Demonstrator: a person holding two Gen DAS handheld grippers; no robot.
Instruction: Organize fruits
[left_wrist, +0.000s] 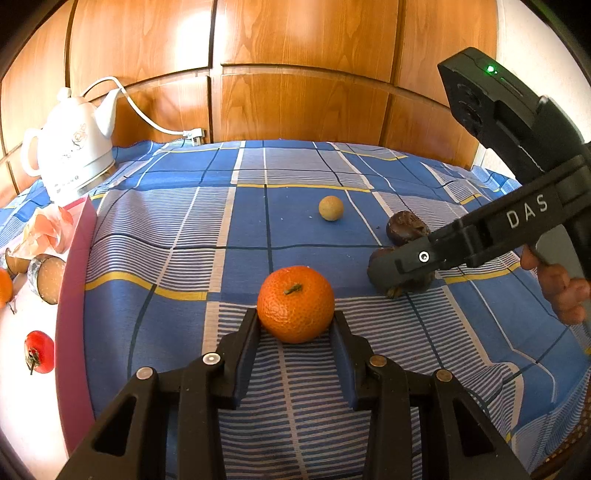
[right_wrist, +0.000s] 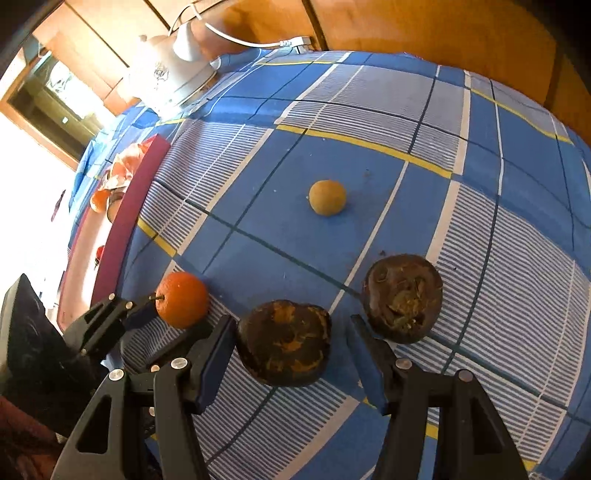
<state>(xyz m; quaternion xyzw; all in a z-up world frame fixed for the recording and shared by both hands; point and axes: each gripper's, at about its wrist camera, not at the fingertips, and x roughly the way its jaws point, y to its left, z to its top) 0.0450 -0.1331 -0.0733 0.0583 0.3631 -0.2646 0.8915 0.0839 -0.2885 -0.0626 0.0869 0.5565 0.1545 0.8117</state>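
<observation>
Your left tongs (left_wrist: 295, 319) are closed on the orange mandarin (left_wrist: 295, 303), a pad pressed against each flank, stem facing up; the fruit sits low against the blue checked cloth (left_wrist: 236, 229) that covers the desk. In the right wrist view the same mandarin (right_wrist: 181, 300) shows at the left, clamped between those black fingers.

Just to its right lies a dark brown, shrivelled fruit (right_wrist: 283, 342), and your right tongs (right_wrist: 293, 332) stand around it with the jaws apart. The left pad is close beside the fruit, the right pad clear of it, so nothing is gripped. From the left wrist view the right tongs (left_wrist: 391, 275) come in from the right and cover most of that fruit.

A second dark fruit (right_wrist: 402, 298), cracked and yellowish at its centre, rests just beyond the right finger, near the first but not touching it. Farther back, alone on a blue square, sits a small tan round fruit (left_wrist: 331, 208).

Along the left edge of the desk runs a pink tray (left_wrist: 74, 266) with a white floor. It holds a red fruit (left_wrist: 39, 351), a halved fruit with pale flesh (left_wrist: 47, 274) and some crumpled orange-white paper (left_wrist: 48, 229). Behind the tray stands a white kettle (left_wrist: 70, 147) with its cord trailing toward the wooden wall panels (left_wrist: 295, 74).
</observation>
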